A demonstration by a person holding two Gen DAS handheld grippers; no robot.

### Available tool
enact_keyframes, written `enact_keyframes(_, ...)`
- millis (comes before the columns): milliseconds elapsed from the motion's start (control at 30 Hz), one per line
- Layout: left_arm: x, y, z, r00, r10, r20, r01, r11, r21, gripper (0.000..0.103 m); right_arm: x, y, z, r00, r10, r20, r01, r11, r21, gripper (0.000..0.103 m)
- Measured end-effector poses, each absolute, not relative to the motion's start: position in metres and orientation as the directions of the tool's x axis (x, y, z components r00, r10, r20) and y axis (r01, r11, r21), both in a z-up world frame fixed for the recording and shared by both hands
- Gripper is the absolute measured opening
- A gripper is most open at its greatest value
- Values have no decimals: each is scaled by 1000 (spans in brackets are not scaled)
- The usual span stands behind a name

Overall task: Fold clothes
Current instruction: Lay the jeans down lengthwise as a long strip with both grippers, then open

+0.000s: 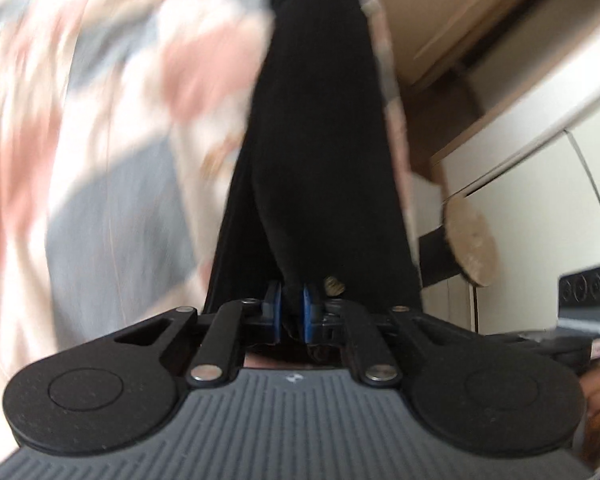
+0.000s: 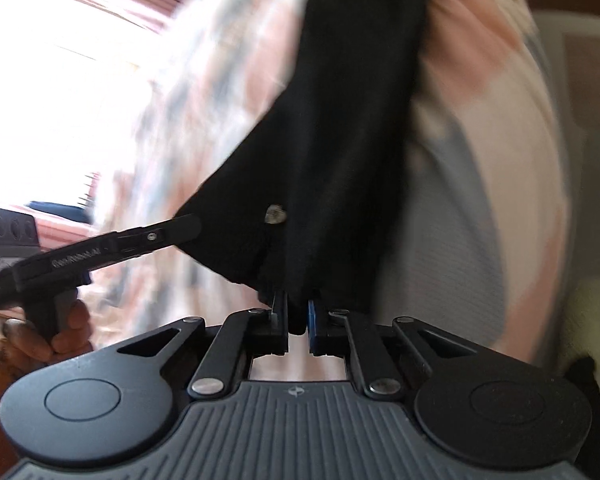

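A blurry pink-and-grey patterned bedsheet [image 1: 100, 128] fills the background, with the black garment [image 1: 316, 140] hanging down the middle of both frames. The left gripper [image 1: 291, 312] and right gripper [image 2: 298, 316] are each pinching its edge, and there's a small metal button [image 2: 275, 214] at center.

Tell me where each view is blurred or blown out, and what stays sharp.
Left wrist view: the patterned bedding is smeared by motion blur; the left gripper, shut on the black garment, stays sharp. Right wrist view: the window at upper left is blown out white, the bedding blurred, the right gripper crisp.
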State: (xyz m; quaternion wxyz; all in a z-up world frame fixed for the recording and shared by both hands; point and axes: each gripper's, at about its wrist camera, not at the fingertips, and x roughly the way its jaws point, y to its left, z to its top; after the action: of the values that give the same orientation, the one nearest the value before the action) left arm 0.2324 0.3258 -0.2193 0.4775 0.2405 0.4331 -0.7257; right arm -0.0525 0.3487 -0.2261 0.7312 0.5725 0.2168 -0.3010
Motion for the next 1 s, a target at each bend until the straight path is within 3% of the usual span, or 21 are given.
enact_keyframes(67, 242, 333, -222, -415, -522, -745, 906, -167, -388, 7, -46, 351, -227, 716, -202, -668, 697, 186, 692, 9)
enact_keyframes(167, 249, 332, -284, -331, -420, -845, 938, -49, -344, 9, -37, 352, -275, 635, -133, -761, 773, 111, 625, 8)
enact_keyframes(267, 244, 336, -302, -316, -410, -855, 942, -27, -335, 9, -38, 351, -289, 626, -113, -772, 780, 94, 619, 9)
enact_keyframes(367, 246, 336, -297, -315, -398, -862, 941, -11, -338, 15, -39, 352, -282, 627, -84, -775, 778, 126, 616, 22)
enact_keyframes(400, 249, 335, -294, -319, -387, -865, 939, -4, -344, 17, -42, 352, -279, 629, -83, -773, 776, 127, 618, 29)
enact_keyframes(433, 253, 335, -289, -332, -386, -861, 933, -5, -359, 19, -47, 352, -274, 632, -101, -769, 774, 128, 620, 43)
enact_keyframes(500, 259, 327, -277, -356, -399, -845, 922, -3, -387, 28, -57, 351, -268, 630, -161, -760, 777, 124, 618, 54)
enact_keyframes(533, 262, 324, -277, -369, -399, -839, 916, -2, -401, 40, -61, 349, -269, 634, -178, -753, 773, 118, 623, 53)
enact_keyframes(600, 269, 317, -277, -395, -397, -828, 903, 0, -430, 52, -67, 344, -273, 641, -196, -742, 766, 99, 635, 53)
enact_keyframes(800, 274, 285, -327, -498, -305, -811, 844, 43, -534, 52, -64, 328, -313, 711, -158, -685, 693, -2, 720, 59)
enact_keyframes(867, 271, 279, -331, -532, -303, -791, 823, 33, -566, 26, -71, 326, -315, 751, -141, -645, 647, -36, 761, 34)
enact_keyframes(900, 268, 279, -328, -541, -307, -783, 818, 23, -575, 19, -70, 326, -315, 763, -130, -633, 633, -40, 773, 11)
enact_keyframes(1000, 260, 290, -302, -563, -349, -750, 810, -49, -585, 7, -76, 328, -290, 797, -136, -589, 599, 45, 800, 7)
